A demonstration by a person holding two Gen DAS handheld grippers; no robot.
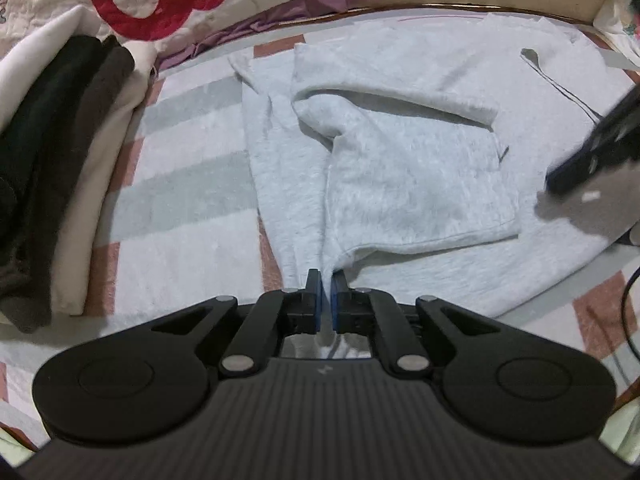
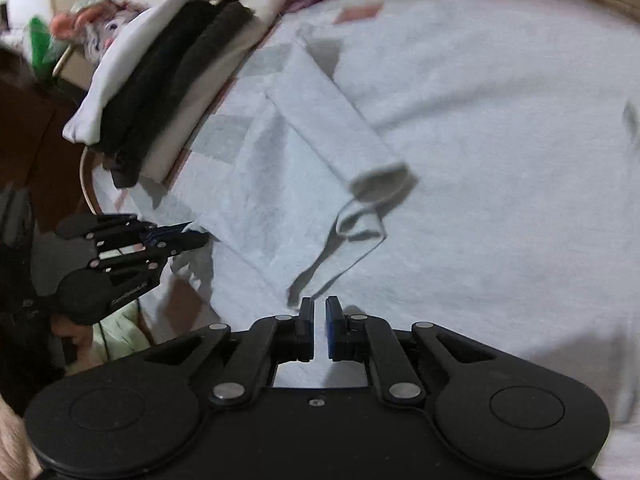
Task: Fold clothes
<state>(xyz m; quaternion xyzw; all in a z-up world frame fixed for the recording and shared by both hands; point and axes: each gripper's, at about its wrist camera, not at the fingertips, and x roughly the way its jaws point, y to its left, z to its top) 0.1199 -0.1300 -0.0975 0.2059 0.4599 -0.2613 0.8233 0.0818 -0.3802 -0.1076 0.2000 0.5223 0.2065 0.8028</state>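
So I'm working on this pale grey shirt (image 1: 420,168) that's lying spread out on the checked quilt (image 1: 180,208), with one sleeve (image 1: 396,100) folded in across the body. My left claw (image 1: 327,280) is pinching the near edge of the shirt, blue pads pressed together with a ridge of cloth running right up between them. From the right camera I'm seeing that same left claw (image 2: 192,236) biting the shirt's (image 2: 480,120) edge over on the left side, and the cloth is puckering a bit there. My right claw (image 2: 319,306) is hanging just over the shirt near a small raised fold (image 2: 352,236), jaws nearly together with a thin gap showing and nothing in it. The sleeve's (image 2: 332,120) cuff is gaping open just past that fold. A stack of folded clothes (image 1: 60,152), dark pieces on white, is sitting beside the shirt on the left.
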